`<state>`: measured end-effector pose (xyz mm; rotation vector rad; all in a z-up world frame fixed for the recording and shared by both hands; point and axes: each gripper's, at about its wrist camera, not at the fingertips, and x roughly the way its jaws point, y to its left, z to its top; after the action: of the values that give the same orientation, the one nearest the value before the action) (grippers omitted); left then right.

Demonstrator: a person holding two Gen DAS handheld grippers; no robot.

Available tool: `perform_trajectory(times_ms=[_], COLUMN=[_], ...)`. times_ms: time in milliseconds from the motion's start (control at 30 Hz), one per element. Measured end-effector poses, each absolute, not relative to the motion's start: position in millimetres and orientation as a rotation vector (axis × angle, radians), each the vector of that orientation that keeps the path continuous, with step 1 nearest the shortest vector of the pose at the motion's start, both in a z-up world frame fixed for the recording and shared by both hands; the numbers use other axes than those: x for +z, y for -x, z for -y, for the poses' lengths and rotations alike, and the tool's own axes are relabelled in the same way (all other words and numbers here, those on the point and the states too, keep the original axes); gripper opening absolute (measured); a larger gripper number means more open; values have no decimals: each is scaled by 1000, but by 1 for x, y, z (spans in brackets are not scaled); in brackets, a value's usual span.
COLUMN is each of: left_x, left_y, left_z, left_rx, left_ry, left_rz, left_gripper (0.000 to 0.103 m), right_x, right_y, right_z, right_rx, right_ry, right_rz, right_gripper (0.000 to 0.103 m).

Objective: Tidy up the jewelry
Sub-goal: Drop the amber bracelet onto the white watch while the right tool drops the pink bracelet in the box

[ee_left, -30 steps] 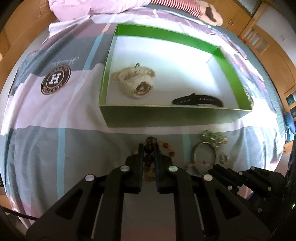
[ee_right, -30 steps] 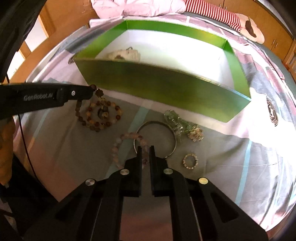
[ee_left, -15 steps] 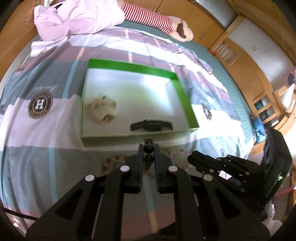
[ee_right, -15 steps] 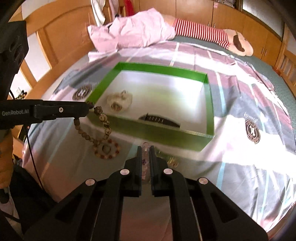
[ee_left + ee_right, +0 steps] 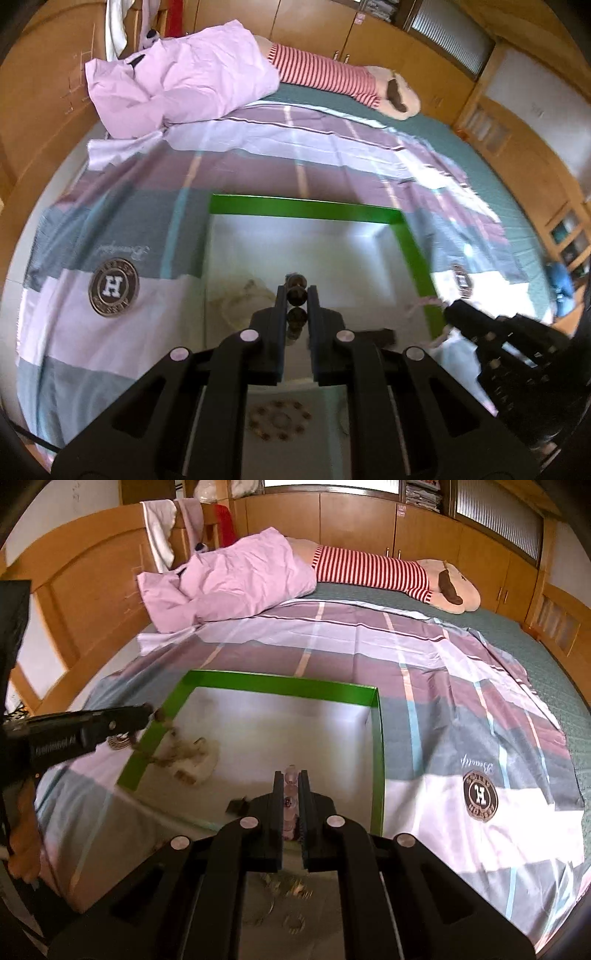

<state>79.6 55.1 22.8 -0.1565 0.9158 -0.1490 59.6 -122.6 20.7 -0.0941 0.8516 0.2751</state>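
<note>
Green box (image 5: 376, 738), mid-bed: cream watch (image 5: 195, 760) near-left inside, dark strap (image 5: 380, 334) at near wall. Stowed.
L gripper (image 5: 296, 295): clamped on dark bead bracelet (image 5: 297, 317), above box. In transit.
R gripper (image 5: 291, 779): clamped on pale pink bead bracelet (image 5: 290, 801), over near-right part. In transit.
Pending, on cover nearside of box: bead ring (image 5: 279, 421), small bits (image 5: 291, 919), blurred.

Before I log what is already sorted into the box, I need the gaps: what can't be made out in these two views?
- Cream watch in the green box: motion-blurred in both views.
- Black strap: mostly hidden by the left gripper; in the right view, by the right gripper.
- Dark bead bracelet: only a few beads show between the fingers.
- Pale bead bracelet: likewise.
- Jewelry on the sheet: blurred, behind the gripper body.
</note>
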Motion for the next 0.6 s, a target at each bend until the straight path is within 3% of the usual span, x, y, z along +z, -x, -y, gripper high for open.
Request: perform_trajectory(times_ms=[233, 267, 333, 400, 467, 600], left_x=[1, -3, -6, -5, -2, -1], left_y=[-99, -100, -98, -93, -85, -63], left_z=[-65, -65, -65, -63, -60, -52], left_rx=[-90, -85, -75, -85, -89, -99], left_ry=[142, 135, 128, 119, 102, 58], left_rz=[-943, -952, -965, -964, -953, -952], left_gripper=[11, 11, 15, 34, 45, 56], right_x=[-9, -10, -11, -8, -5, -5], right_y=[-92, -91, -87, -76, -65, -42], right_z=[112, 111, 109, 108, 107, 109], right_rx=[220, 218, 229, 232, 243, 281], right_ry=[90, 87, 73, 74, 88, 77], right_rz=[-912, -921, -928, -910, -902, -918], right_gripper=[10, 12, 35, 46, 46, 47])
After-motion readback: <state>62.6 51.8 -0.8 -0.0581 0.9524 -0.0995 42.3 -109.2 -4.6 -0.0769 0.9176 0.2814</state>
